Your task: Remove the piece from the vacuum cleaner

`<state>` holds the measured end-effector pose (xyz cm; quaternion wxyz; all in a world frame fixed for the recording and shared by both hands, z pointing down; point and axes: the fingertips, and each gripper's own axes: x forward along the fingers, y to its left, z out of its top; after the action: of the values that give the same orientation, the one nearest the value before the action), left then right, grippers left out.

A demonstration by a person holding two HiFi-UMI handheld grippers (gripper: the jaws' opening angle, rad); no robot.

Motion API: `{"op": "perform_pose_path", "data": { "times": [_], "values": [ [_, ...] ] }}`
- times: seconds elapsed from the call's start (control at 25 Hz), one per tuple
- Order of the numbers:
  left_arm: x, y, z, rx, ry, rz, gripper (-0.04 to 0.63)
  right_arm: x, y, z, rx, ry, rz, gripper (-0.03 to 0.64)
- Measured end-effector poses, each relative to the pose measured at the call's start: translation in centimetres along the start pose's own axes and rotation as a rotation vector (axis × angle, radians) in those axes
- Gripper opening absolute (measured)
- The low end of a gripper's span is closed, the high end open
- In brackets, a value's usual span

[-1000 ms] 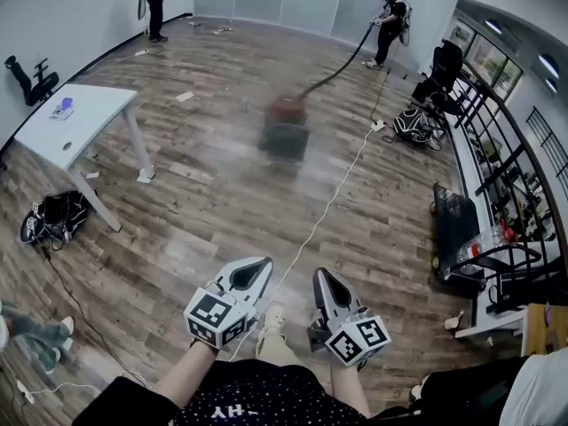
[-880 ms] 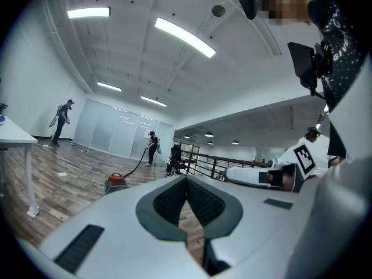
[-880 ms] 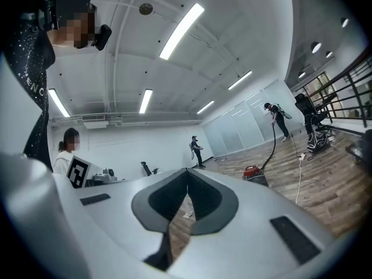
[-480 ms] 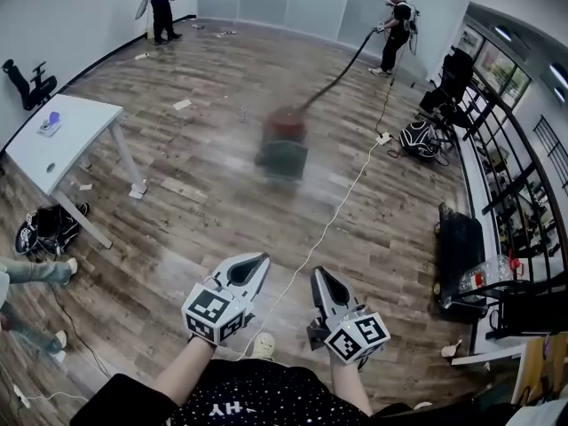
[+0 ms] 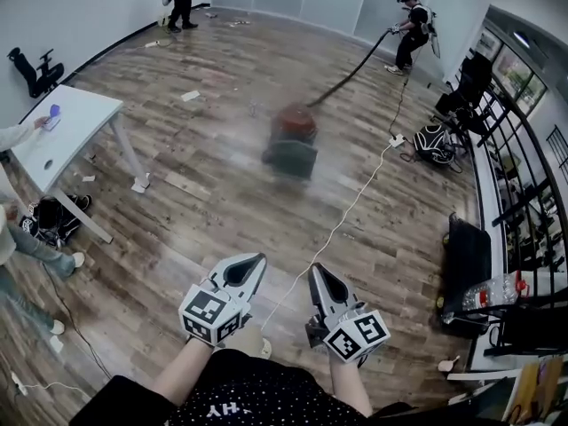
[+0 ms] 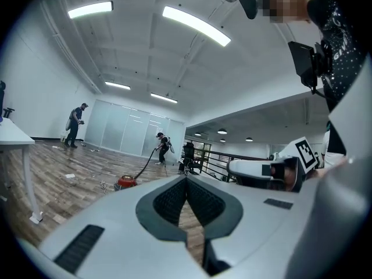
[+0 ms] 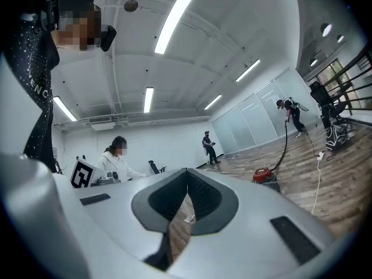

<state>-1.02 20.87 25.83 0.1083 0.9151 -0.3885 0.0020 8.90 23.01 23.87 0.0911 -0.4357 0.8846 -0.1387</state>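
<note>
1. Your left tongs (image 5: 259, 261) and right tongs (image 5: 316, 270) sit low in front of your body, side by side, tips pointing forward. Each pair is pressed fully together with nothing between its tips.
2. The red canister vacuum cleaner with its dark base (image 5: 292, 133) stands on the wooden plank floor (image 5: 195, 211) near the middle of the room. It is well apart from both tongs.
3. It lies almost straight ahead of you, on a line that runs out between the two tongs. Neither hand is clearly nearer, though the right tongs sit a touch closer to that line.
4. A long black hose (image 5: 353, 67) leaves the top of the canister and runs away from you toward the far right. There a person (image 5: 414, 14) holds its other end. So the machine's long axis, hose included, points away and to your right rather than across you.
5. A thin white cable (image 5: 342, 222) trails over the floor from just ahead of your tongs toward the right of the canister. Mind it underfoot.
6. The canister is blurred, so you cannot tell from here which piece comes off.
7. By the look of it, the removal is not yet begun. You need to close the distance and spread the tongs before reaching for any part.
</note>
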Motion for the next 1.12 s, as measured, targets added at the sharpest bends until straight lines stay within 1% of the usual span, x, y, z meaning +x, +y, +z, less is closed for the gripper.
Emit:
{"op": "perform_pose_path", "data": {
  "times": [0.16,0.28,0.52,0.68,0.8,0.96,1.12],
  "values": [
    [1.3,1.6,-0.3,-0.017,0.004,0.017,0.008,1.4,-1.5,-0.8,0.021,0.019,-0.002,0.012],
    [3.2,3.2,-0.2,-0.026,0.005,0.028,0.008,2.8,-3.0,-0.7,0.014,0.026,0.001,0.012],
    [9.3,6.9,0.3,-0.032,0.011,-0.008,0.008,7.0,-8.4,0.4,0.017,0.017,-0.043,0.012],
    [14.4,10.6,2.4,-0.020,0.007,-0.035,0.008,11.2,-12.4,2.5,0.005,-0.003,-0.066,0.012],
    [18.2,13.6,4.1,-0.013,0.008,-0.052,0.008,14.7,-15.6,3.7,0.007,0.004,-0.088,0.012],
    [22.0,18.3,6.2,-0.014,0.004,-0.047,0.008,19.6,-18.8,5.6,-0.008,0.002,-0.090,0.012],
    [25.4,23.3,7.6,-0.027,-0.008,-0.019,0.008,25.0,-22.0,7.2,0.003,-0.009,-0.088,0.012]
  ]
}}
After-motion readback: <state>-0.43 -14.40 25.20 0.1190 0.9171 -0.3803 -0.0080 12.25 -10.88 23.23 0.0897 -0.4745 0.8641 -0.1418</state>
